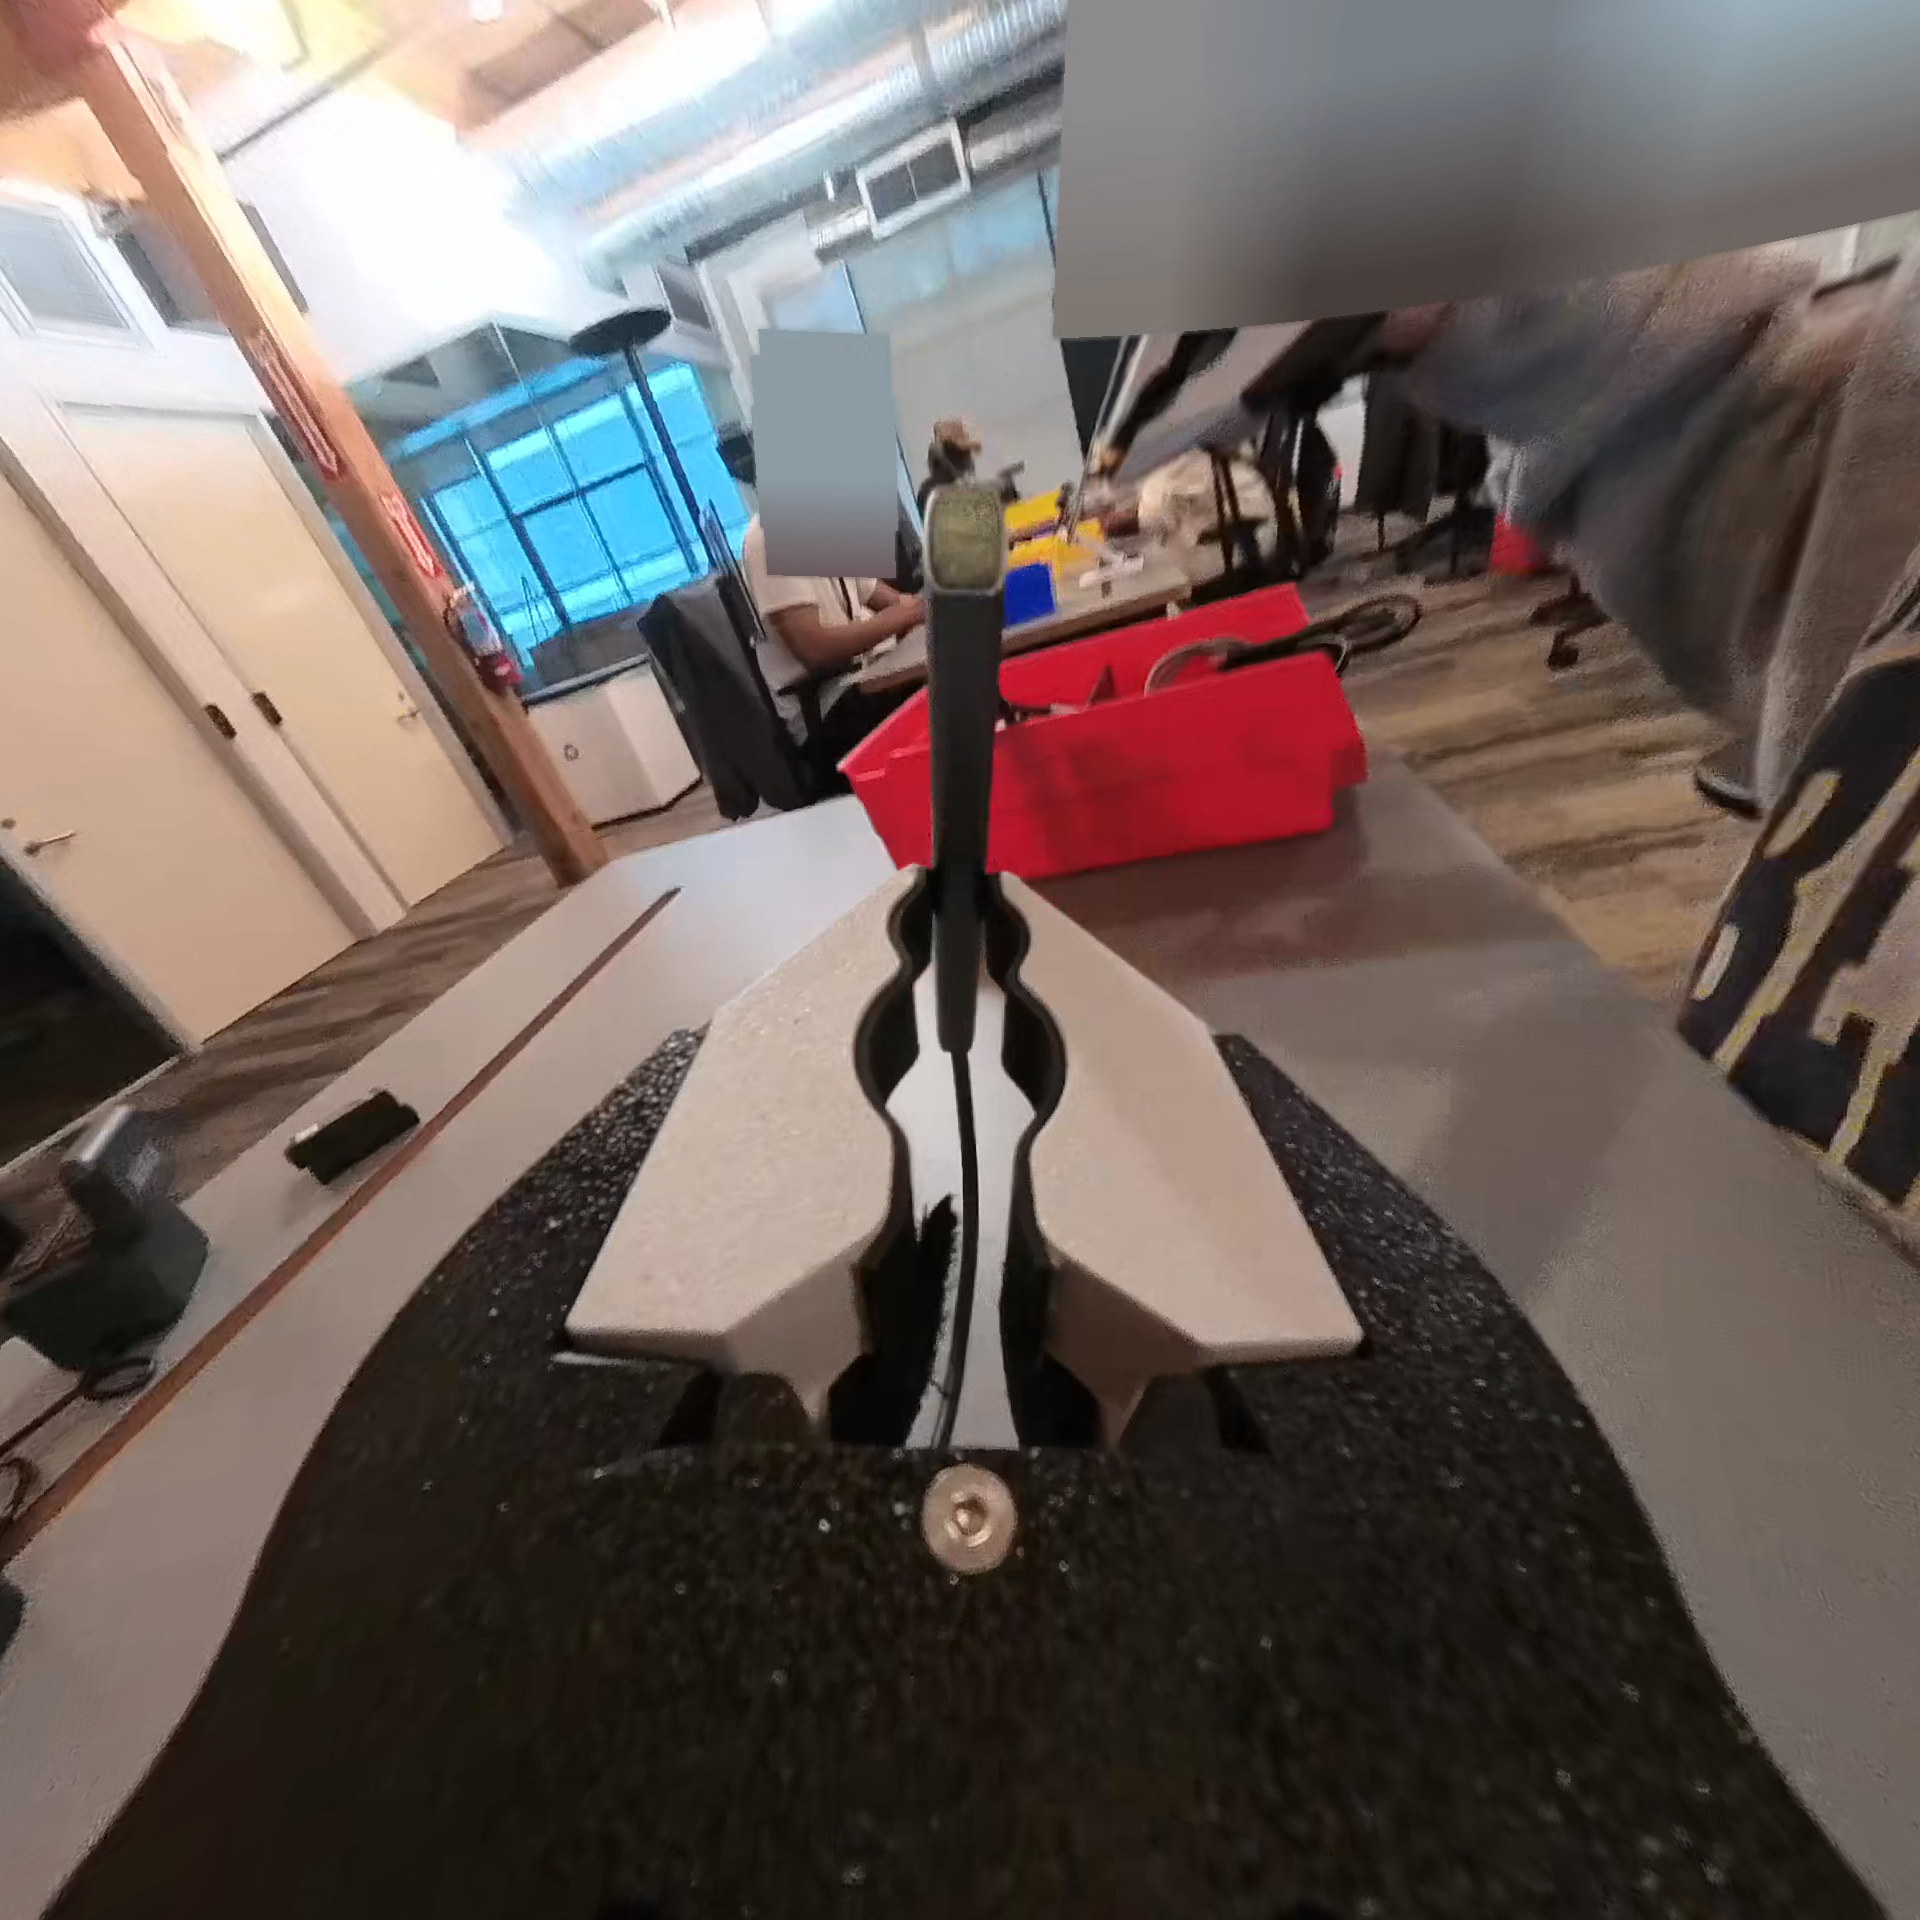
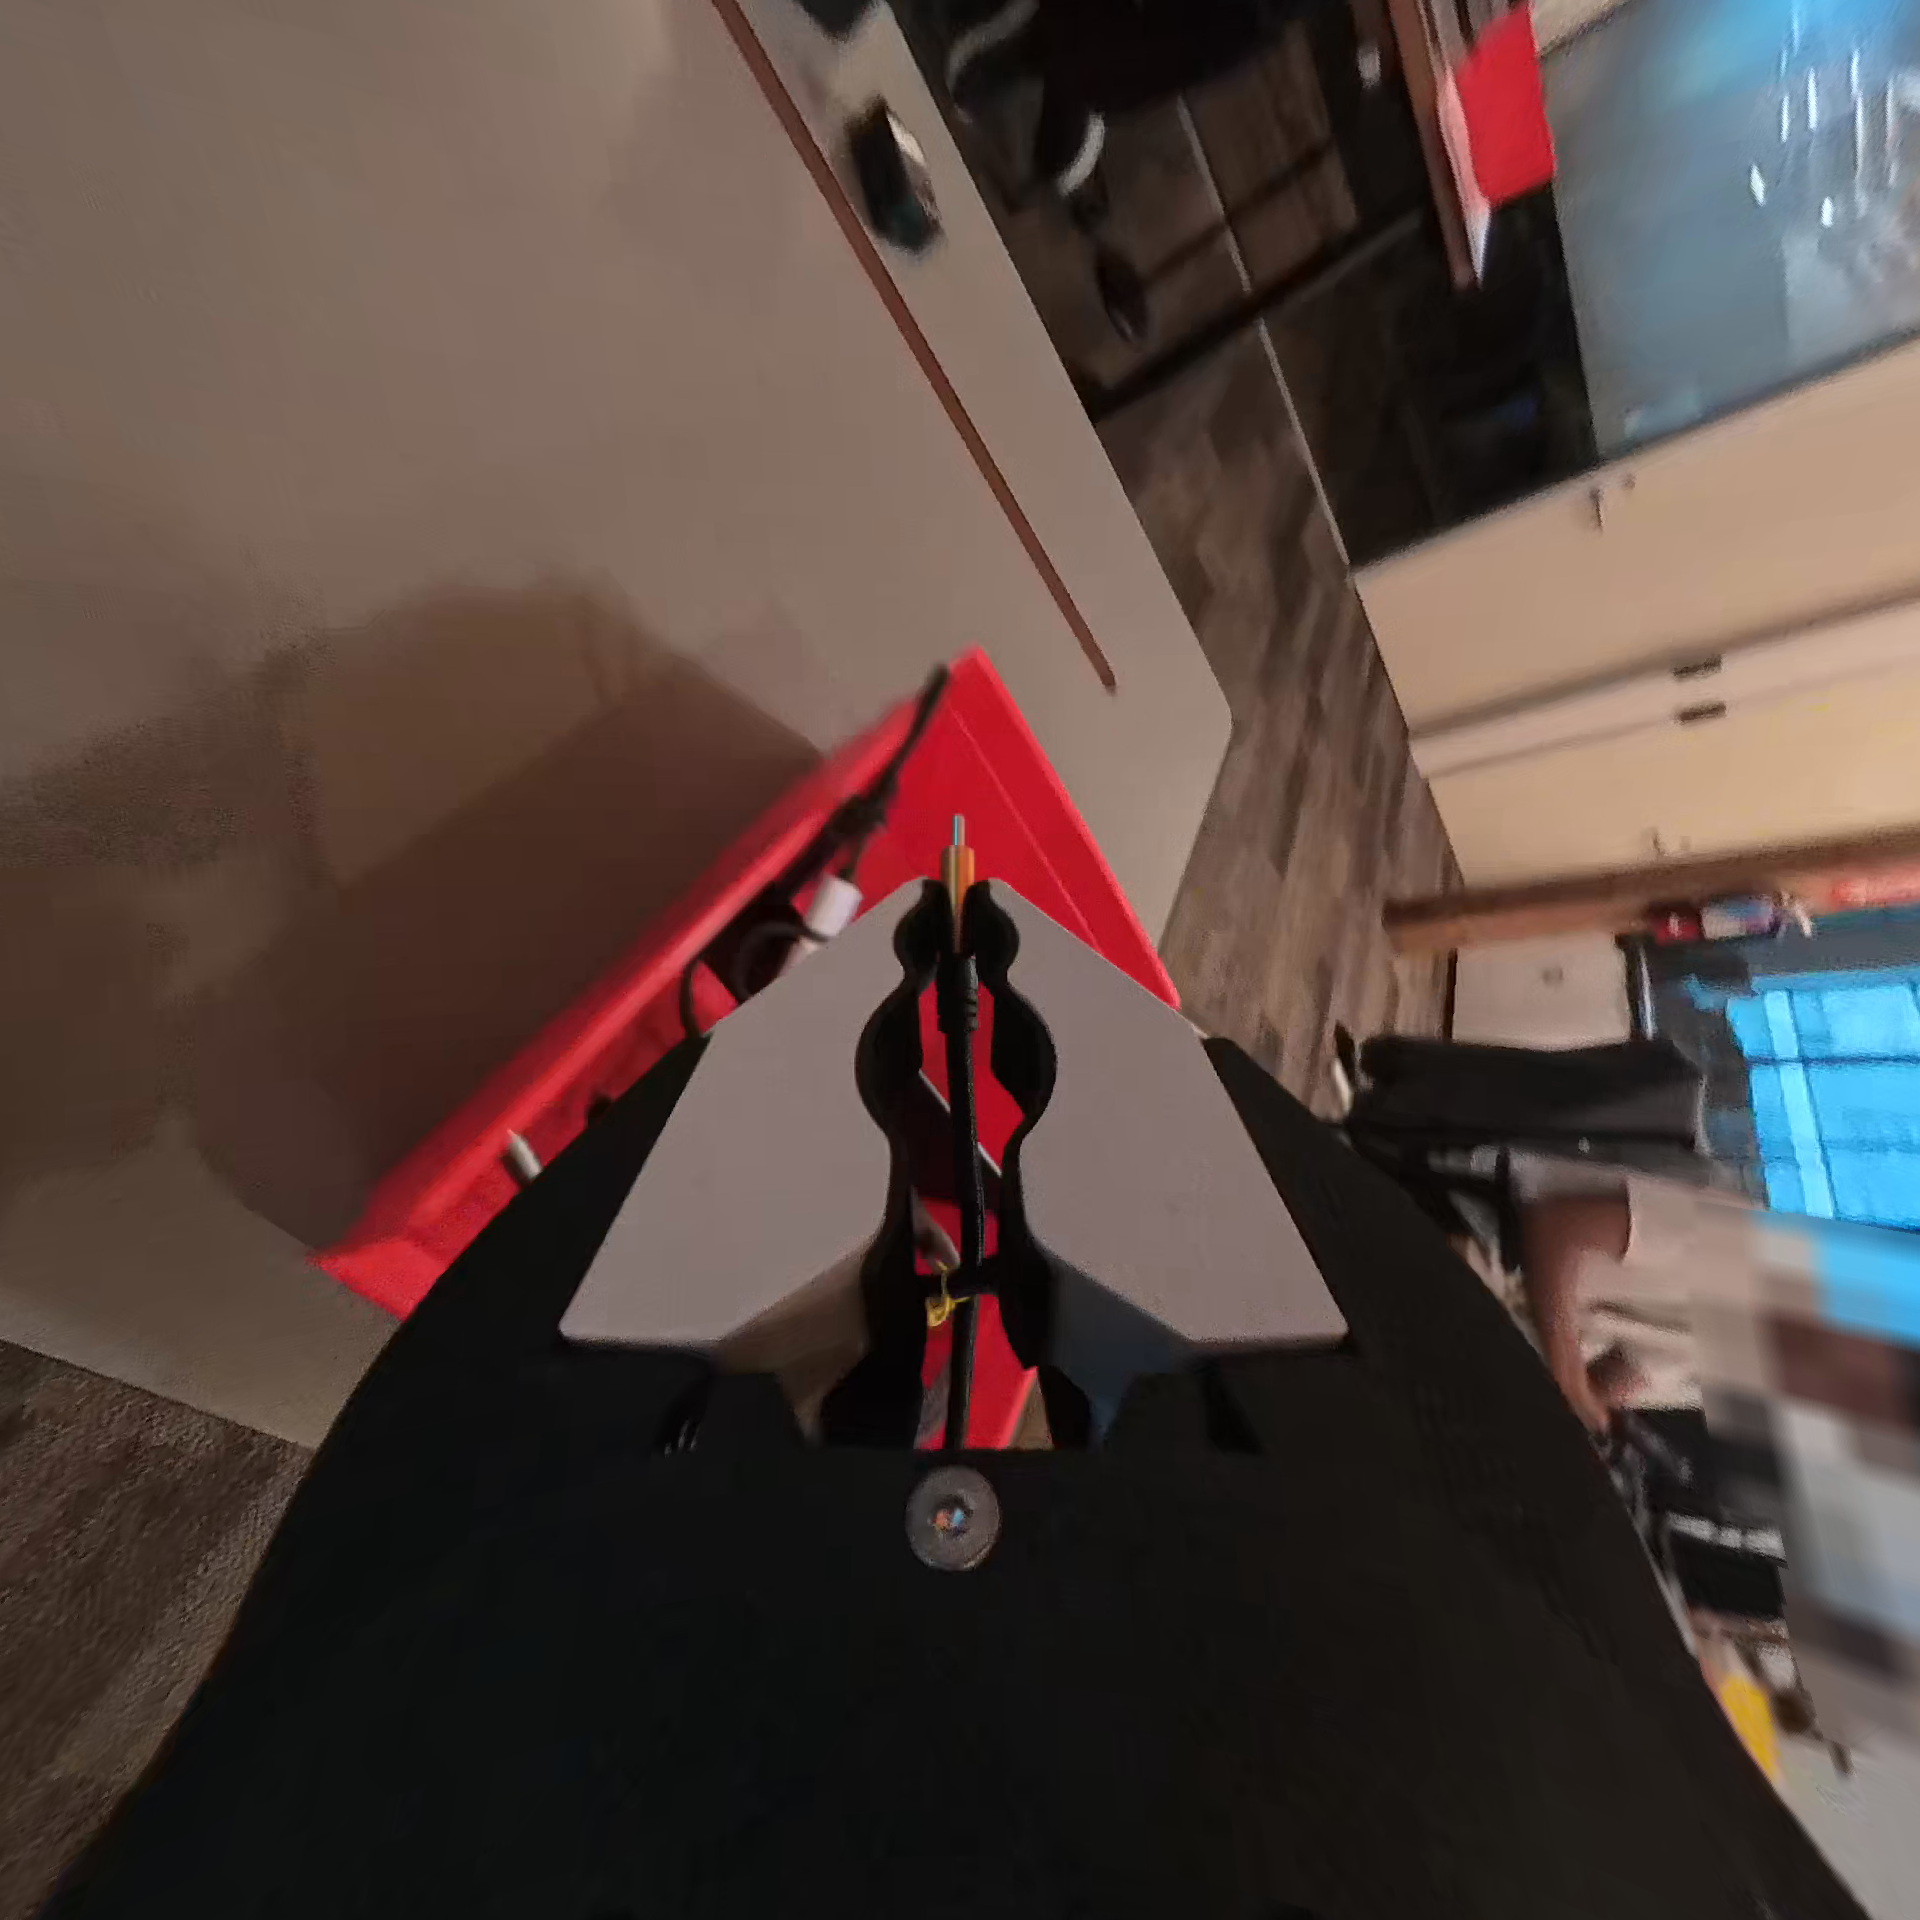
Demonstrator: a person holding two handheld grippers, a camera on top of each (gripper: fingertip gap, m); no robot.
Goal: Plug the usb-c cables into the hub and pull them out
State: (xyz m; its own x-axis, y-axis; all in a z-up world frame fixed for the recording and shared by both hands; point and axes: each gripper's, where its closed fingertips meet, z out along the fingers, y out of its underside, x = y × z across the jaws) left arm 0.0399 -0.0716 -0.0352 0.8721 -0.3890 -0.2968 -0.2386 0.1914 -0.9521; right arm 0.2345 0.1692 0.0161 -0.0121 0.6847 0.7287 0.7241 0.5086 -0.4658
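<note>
Two hand-held grippers: left [image 1: 958, 904] pinches one hub [image 1: 961, 707]; right [image 2: 958, 894] pinches one, seemingly usb-c, cable [image 2: 961, 1049].

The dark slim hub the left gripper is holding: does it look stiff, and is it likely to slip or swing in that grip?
The hub probably stays rigid: it stands straight out past the left gripper. Clamped only at its lower end, it may pivot if pushed sideways. Its thin cable hangs loosely and likely adds little drag.

The red bin [image 2: 935, 790] is smeared by motion blur and partly hidden behind the right gripper's fingers [image 2: 769, 1143].
</note>
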